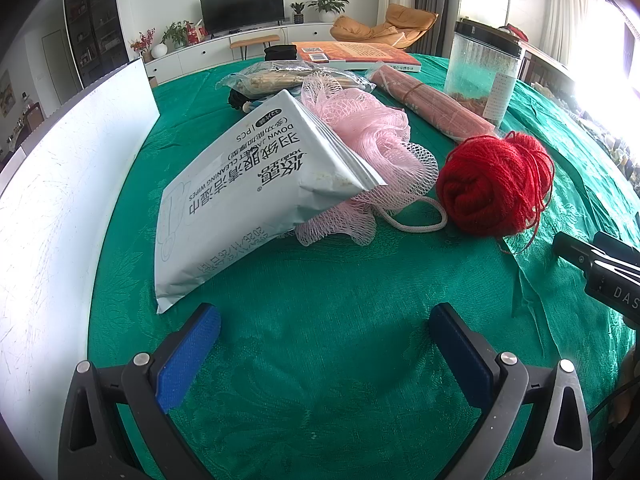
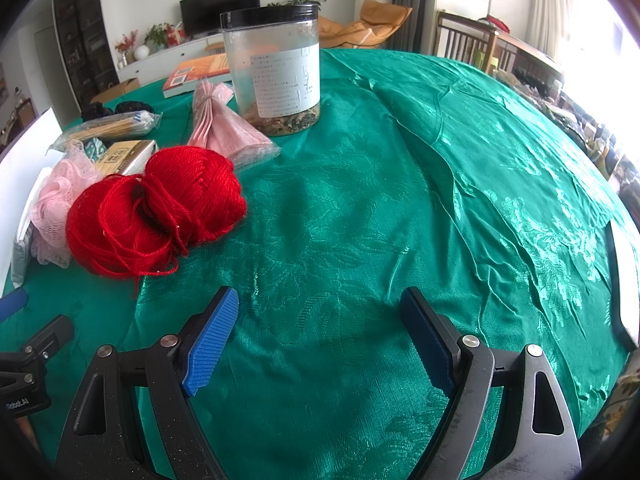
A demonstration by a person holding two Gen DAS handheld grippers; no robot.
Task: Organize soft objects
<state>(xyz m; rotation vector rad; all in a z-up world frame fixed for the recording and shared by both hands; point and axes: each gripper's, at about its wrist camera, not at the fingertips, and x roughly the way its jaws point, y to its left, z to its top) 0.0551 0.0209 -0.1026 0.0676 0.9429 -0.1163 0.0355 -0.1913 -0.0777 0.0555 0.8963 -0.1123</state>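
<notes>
Opening step, nothing lifted: my left gripper [image 1: 324, 316] and right gripper [image 2: 320, 300] both gape wide, empty, above the green tablecloth [image 2: 400, 200]; red yarn ball [image 2: 156, 212] beside the pink mesh sponge [image 1: 372, 140] likely needs a straddling grasp next.

The left gripper [image 1: 325, 322] hung above the green tablecloth [image 1: 320, 360], its jaws wide apart and empty. Ahead, a wipes packet [image 1: 248, 196] leaned on a pink mesh sponge [image 1: 372, 140], with red yarn [image 1: 496, 184] just beside.
</notes>
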